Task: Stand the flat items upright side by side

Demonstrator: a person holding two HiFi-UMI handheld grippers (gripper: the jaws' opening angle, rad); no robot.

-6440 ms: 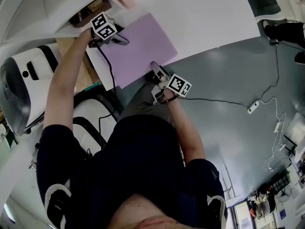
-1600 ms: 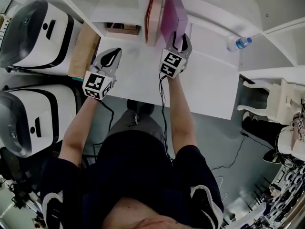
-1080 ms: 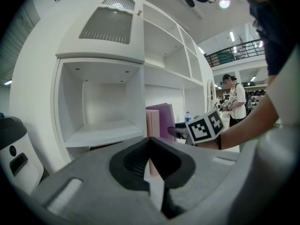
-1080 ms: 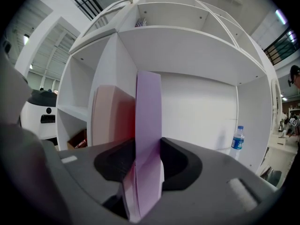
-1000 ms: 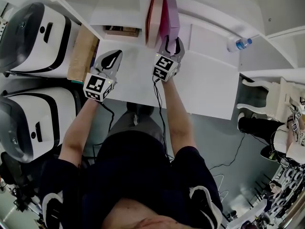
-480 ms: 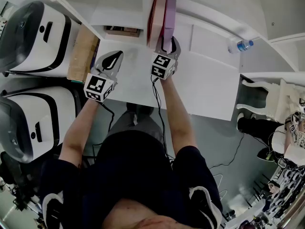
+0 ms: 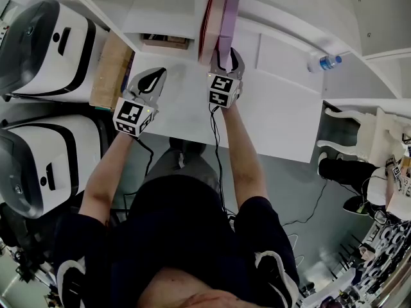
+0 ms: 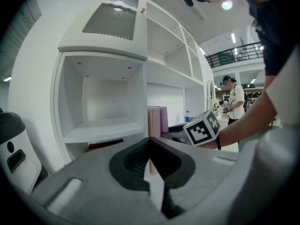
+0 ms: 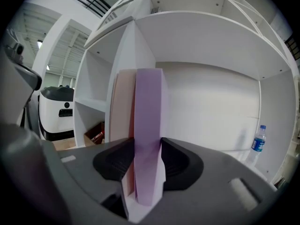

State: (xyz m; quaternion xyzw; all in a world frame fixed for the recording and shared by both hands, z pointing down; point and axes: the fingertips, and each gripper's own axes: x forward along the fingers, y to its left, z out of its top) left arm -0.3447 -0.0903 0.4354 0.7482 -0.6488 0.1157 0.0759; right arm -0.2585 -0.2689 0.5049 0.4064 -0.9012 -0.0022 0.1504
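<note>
Purple folder (image 7: 229, 15) stands upright against the pink folder (image 7: 210, 18) at the shelf (image 7: 167, 11).

Head view: the right gripper (image 7: 226, 55) reaches across the white bench (image 7: 282, 120) to the purple folder, and the left gripper (image 7: 149, 81) hovers well apart over the bench. Left gripper view: its fingers (image 8: 131, 161) are pressed together with nothing between them. Right gripper view: the fingers (image 9: 180, 163) are clamped on the purple folder's near edge.
</note>
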